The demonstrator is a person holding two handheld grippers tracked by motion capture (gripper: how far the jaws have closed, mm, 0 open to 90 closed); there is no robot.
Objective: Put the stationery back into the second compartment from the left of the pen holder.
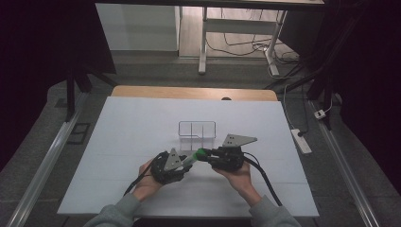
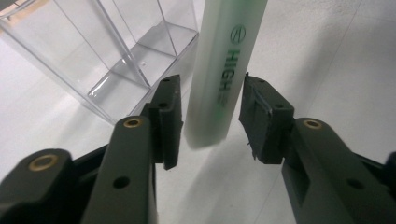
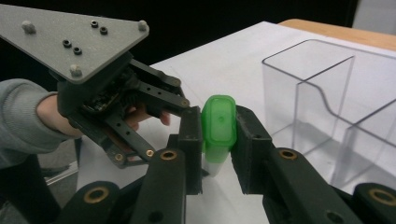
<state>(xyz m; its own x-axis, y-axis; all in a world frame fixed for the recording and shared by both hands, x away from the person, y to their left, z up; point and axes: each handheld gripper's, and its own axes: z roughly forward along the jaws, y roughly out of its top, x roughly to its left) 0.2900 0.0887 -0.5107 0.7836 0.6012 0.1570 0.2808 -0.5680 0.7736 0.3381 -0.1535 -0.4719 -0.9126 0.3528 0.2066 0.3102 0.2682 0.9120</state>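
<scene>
Left claw (image 1: 185, 161): mine, sitting at the near middle of the desk, just left of the other one. Jaws are apart, one on each side of the highlighter's body with a bit of a gap both sides, so not squeezing it as far as I can see.
Left hand (image 1: 147, 179): wrapped around the left claw's handle, grey sleeve coming in from the bottom edge.
Highlighter (image 2: 226, 65): pale green barrel with "HIGH" printed on it, bright green cap (image 3: 218, 121) on the far end. It bridges my two claws, off the desk surface; its blunt end hangs free between the left jaws.
Right claw (image 3: 217, 140): clamped on the green cap, jaws pressed against both sides of it. Grey three-cornered plate (image 1: 238, 140) on top, black cable (image 1: 265, 179) trailing back toward me.
Right hand (image 1: 236, 172): holding that claw from underneath, pretty much touching distance from the left one.
Clear organizer (image 1: 197, 130): see-through plastic box with dividers inside, standing upright just behind both claws. Looks empty to me in the compartments I can see.
Desk (image 1: 142, 127): covered with a white sheet, wooden edge (image 1: 194, 92) peeking out along the far side.
Power strip (image 1: 301, 141): white, on the floor off the right side of the desk.
</scene>
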